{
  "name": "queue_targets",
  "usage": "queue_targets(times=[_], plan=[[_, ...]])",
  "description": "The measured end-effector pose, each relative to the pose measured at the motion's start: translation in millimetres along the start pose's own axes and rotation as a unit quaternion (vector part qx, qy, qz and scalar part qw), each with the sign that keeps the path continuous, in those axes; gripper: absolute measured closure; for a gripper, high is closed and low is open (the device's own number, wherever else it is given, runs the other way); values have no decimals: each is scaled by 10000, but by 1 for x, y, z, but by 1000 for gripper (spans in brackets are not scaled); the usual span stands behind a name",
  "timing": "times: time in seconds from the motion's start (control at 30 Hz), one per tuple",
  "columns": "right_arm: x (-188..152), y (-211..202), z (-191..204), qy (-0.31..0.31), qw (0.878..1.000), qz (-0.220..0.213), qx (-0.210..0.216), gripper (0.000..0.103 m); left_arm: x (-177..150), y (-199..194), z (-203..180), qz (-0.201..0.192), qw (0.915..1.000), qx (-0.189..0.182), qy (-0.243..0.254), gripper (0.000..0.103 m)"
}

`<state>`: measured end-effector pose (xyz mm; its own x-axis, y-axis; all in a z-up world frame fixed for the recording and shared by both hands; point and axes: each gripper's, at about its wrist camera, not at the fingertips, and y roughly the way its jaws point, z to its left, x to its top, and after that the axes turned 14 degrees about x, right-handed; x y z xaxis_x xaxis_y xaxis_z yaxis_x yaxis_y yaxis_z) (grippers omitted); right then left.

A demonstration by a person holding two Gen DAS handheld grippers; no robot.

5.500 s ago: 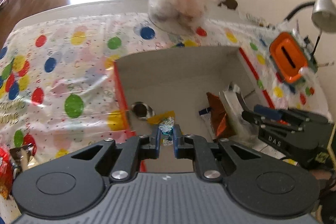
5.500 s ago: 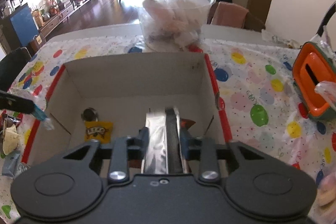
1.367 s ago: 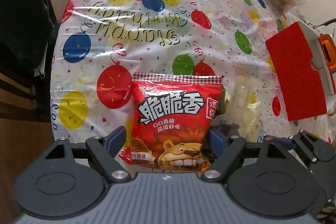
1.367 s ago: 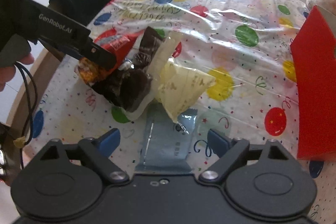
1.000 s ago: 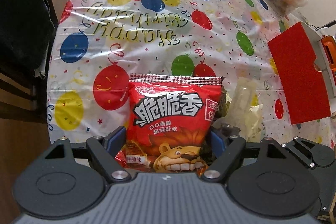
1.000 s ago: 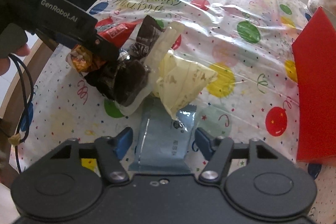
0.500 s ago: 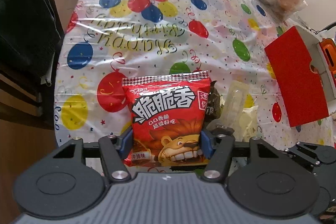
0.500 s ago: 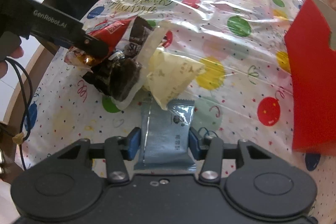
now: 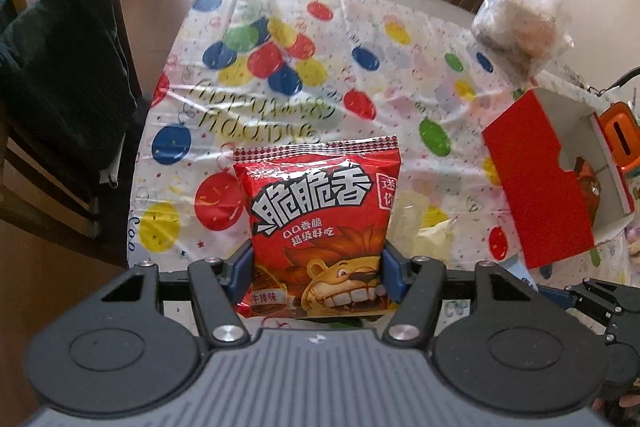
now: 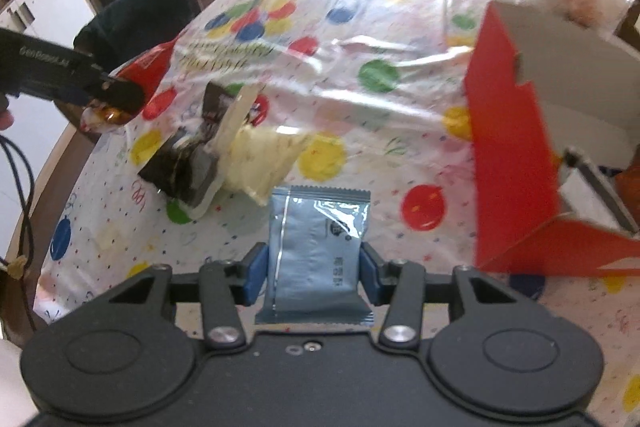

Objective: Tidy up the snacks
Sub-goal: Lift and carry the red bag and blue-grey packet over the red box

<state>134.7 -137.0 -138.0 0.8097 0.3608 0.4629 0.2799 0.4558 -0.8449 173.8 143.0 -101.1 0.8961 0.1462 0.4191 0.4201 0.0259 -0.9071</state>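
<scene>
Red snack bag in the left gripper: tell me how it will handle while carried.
The red snack bag looks puffed, so probably light. It stands upright between the pads, so fairly self-supporting. Its glossy film may slip, and a hard squeeze could crush the contents.

Red box [image 10: 516, 163] smeared by motion blur in right wrist view, far wall cut by right edge; contents mostly hidden behind red flap [image 9: 536, 183] in left wrist view. Small print on blue-grey sachet [image 10: 316, 247] unreadable. Dark wrapper [image 10: 188, 163] partly under cream packet [image 10: 264, 155]. Right gripper [image 9: 600, 303] cropped at frame edge
</scene>
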Motion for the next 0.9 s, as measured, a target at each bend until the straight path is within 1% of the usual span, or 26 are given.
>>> queue_targets(times=[0.17, 0.37, 0.57, 0.77, 0.9], plan=[[2, -23, -11, -138, 9995, -285, -73, 56, 1, -22, -24, -214, 9997, 50, 53, 41], [7, -54, -30, -168, 9979, -611, -104, 56, 4, -46, -61, -424, 9990, -67, 124, 41], [12, -87, -55, -94, 9954, -947, -71, 56, 9, -66, -104, -677, 9971, -147, 307, 41], [15, -112, -84, -65, 9930, -1167, -152, 56, 14, -76, -151, -831, 9951, -180, 508, 41], [13, -123, -103, -52, 9923, -1214, -224, 56, 15, -78, -184, -877, 9938, -139, 667, 41]])
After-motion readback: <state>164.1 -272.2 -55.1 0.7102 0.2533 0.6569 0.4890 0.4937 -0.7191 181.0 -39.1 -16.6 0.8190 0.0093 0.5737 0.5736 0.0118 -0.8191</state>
